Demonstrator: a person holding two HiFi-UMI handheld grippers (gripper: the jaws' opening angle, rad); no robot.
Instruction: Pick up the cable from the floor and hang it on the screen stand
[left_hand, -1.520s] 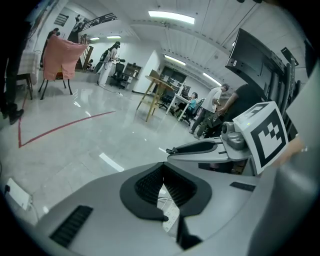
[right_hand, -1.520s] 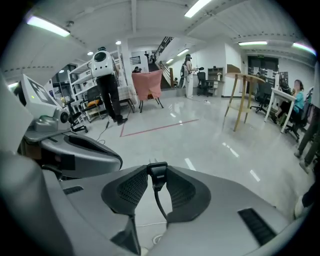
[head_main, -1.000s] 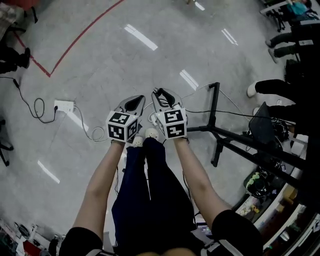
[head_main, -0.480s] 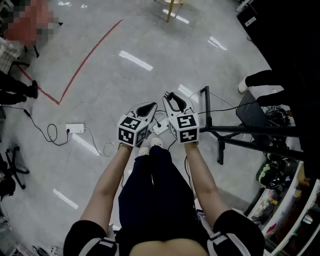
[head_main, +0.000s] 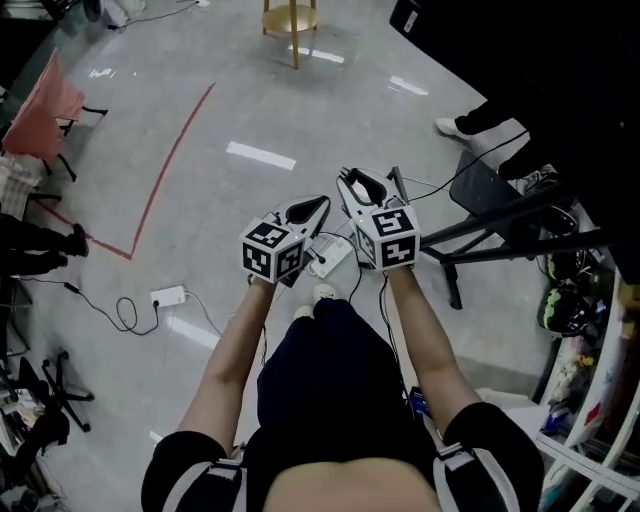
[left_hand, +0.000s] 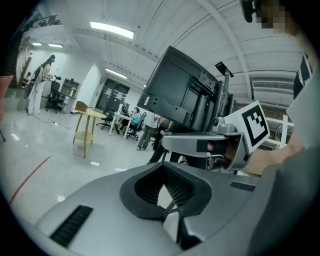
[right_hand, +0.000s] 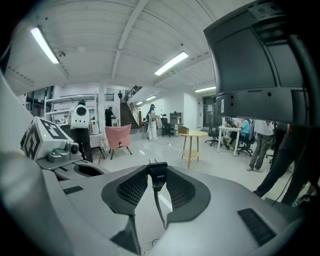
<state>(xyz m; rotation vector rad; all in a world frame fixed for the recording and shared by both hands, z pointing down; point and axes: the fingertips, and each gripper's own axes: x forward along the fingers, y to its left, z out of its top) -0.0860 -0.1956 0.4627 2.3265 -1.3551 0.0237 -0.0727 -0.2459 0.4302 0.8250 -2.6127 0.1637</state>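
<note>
In the head view I hold both grippers side by side in front of me, over the grey floor. My right gripper (head_main: 347, 178) (right_hand: 157, 172) is shut on the black plug (right_hand: 157, 176) of the cable (right_hand: 159, 207), which hangs down between its pads. My left gripper (head_main: 322, 203) (left_hand: 162, 169) has its tips together. A thin strand shows in the gap behind them; I cannot tell whether it is gripped. The black screen stand (head_main: 455, 240) spreads its legs on the floor just right of the grippers. Its dark screen (left_hand: 182, 95) (right_hand: 255, 60) looms close ahead.
A white power strip (head_main: 335, 255) lies on the floor under the grippers, and another (head_main: 168, 296) with a looped cord lies to the left. A yellow stool (head_main: 290, 18) stands ahead, a pink chair (head_main: 55, 100) far left. A person's shoe (head_main: 455, 127) and cluttered shelves (head_main: 590, 400) are at the right.
The view has swung forward and both grippers have moved right, closer to the stand. The right gripper still pinches the plug, and the left stays closed.
</note>
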